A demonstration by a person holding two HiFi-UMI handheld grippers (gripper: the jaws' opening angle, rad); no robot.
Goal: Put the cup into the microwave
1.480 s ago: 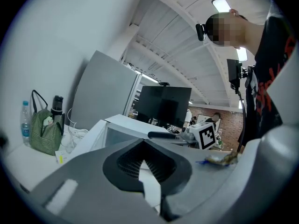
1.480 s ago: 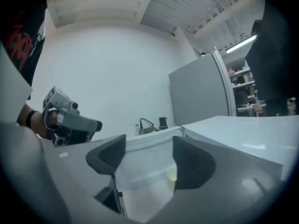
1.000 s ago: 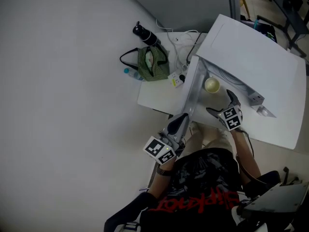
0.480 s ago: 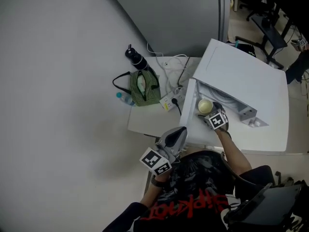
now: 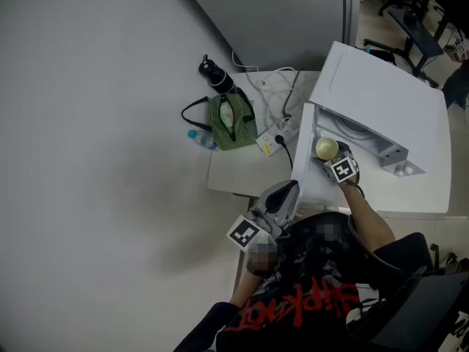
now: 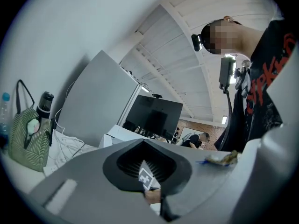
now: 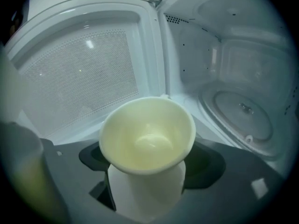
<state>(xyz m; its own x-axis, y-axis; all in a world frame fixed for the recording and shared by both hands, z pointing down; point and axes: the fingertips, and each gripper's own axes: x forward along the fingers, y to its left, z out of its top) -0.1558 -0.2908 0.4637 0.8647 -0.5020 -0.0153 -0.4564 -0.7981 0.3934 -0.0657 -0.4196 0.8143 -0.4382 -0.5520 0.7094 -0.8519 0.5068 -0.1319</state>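
A pale yellow paper cup stands upright at the mouth of the white microwave, whose door hangs open to the left. In the right gripper view the cup fills the gap between the jaws. My right gripper is closing on it, and its pads meet the cup's lower sides. Behind the cup are the glass turntable and the door's mesh window. My left gripper is shut and holds nothing, just below the door's free edge.
On the white table to the left lie a green striped bag, a black bottle, a small water bottle and a power strip with white cables. Office chairs stand at the far upper right.
My right gripper has come forward and down onto the cup, which now sits between its narrowing jaws. My left gripper has drifted slightly off the door's edge.
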